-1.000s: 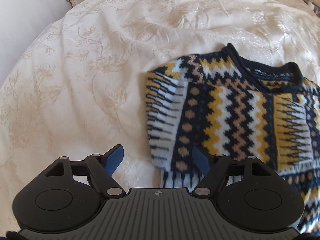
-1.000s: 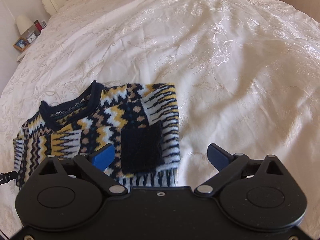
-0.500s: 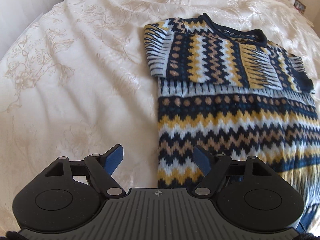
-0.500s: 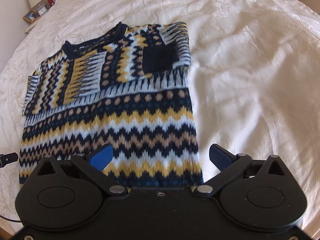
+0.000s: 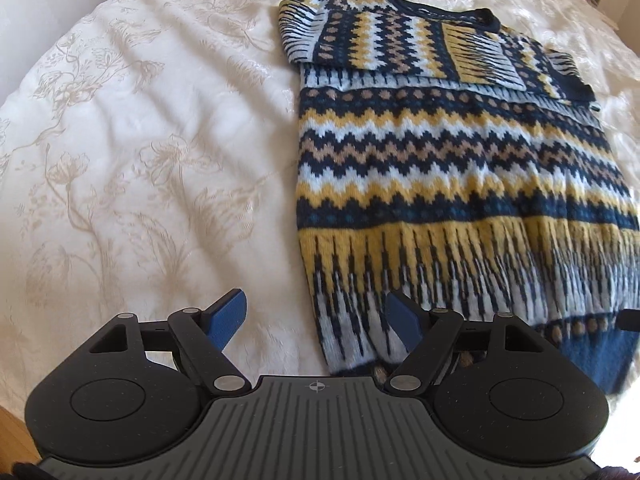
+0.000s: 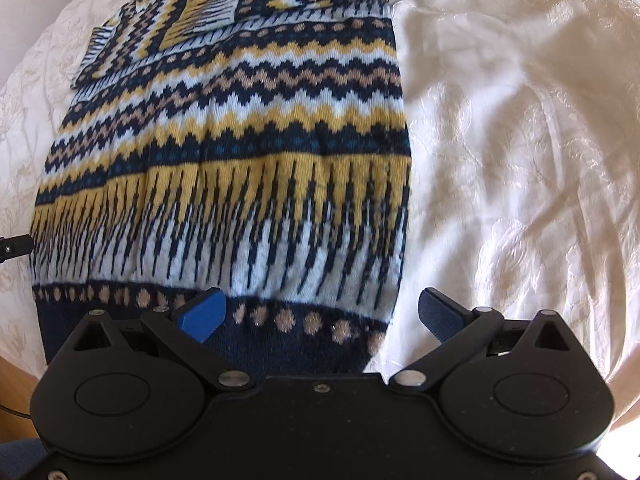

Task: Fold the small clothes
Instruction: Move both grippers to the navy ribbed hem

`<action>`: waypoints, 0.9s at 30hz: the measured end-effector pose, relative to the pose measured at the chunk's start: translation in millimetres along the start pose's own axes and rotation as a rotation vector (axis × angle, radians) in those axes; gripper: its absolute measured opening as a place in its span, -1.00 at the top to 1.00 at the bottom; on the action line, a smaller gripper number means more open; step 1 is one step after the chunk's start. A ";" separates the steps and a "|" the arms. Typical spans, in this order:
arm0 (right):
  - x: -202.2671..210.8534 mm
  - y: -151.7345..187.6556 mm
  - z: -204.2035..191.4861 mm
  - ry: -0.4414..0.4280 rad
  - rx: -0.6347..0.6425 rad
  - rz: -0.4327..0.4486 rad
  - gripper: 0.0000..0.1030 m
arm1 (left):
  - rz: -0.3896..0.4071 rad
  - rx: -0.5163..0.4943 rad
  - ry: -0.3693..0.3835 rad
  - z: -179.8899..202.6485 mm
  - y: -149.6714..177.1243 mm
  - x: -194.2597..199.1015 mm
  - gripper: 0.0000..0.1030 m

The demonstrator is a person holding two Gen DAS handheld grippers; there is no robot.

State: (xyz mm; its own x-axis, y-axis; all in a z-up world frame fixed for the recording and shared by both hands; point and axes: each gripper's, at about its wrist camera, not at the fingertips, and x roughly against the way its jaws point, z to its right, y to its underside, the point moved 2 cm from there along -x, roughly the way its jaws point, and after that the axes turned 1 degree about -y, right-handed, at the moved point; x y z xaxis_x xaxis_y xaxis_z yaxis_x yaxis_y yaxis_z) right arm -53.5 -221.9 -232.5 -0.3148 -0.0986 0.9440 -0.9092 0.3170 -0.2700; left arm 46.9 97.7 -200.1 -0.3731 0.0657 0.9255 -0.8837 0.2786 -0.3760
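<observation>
A knitted sweater (image 5: 460, 168) in navy, yellow, white and tan zigzags lies flat on the bed, collar far from me, both sleeves folded in across the chest. In the right wrist view the same sweater (image 6: 240, 152) fills the left half. My left gripper (image 5: 316, 316) is open above the sweater's near left corner, one blue finger over the bedspread, the other over the knit. My right gripper (image 6: 322, 314) is open over the near right corner at the navy hem band (image 6: 280, 344). Nothing is between either pair of fingers.
A cream floral bedspread (image 5: 132, 152) covers the bed, wrinkled to the right of the sweater (image 6: 520, 140). A wooden floor strip (image 5: 12, 428) shows past the near bed edge. The tip of the other gripper (image 6: 14, 246) pokes in at the left.
Both grippers have pulled back from the folded sleeves near the collar down to the sweater's hem. The whole body of the sweater has come into view. Both stay open.
</observation>
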 end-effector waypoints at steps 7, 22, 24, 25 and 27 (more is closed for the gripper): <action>-11.9 22.5 4.5 -0.017 0.062 -0.015 -0.99 | 0.014 -0.028 0.002 22.3 35.0 7.4 -0.47; -24.1 34.6 9.2 -0.069 0.140 0.015 -1.00 | 0.010 -0.028 0.012 42.0 65.5 -11.9 -0.47; -25.8 33.8 7.7 -0.072 0.145 0.026 -1.00 | 0.010 -0.024 0.007 42.4 66.9 -15.7 -0.47; -25.7 35.2 8.5 -0.076 0.146 0.036 -1.00 | 0.012 -0.028 0.004 43.3 67.6 -17.4 -0.48; -27.0 36.0 8.1 -0.085 0.152 0.052 -1.00 | 0.015 -0.046 -0.004 45.2 69.5 -21.3 -0.51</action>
State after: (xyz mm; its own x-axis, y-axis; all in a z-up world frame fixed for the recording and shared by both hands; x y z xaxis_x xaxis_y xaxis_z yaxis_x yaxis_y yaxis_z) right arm -79.9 -215.4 -269.2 -0.3781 -0.1669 0.9106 -0.9199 0.1780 -0.3493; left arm -19.3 72.3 -248.0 -0.3871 0.0666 0.9196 -0.8643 0.3211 -0.3871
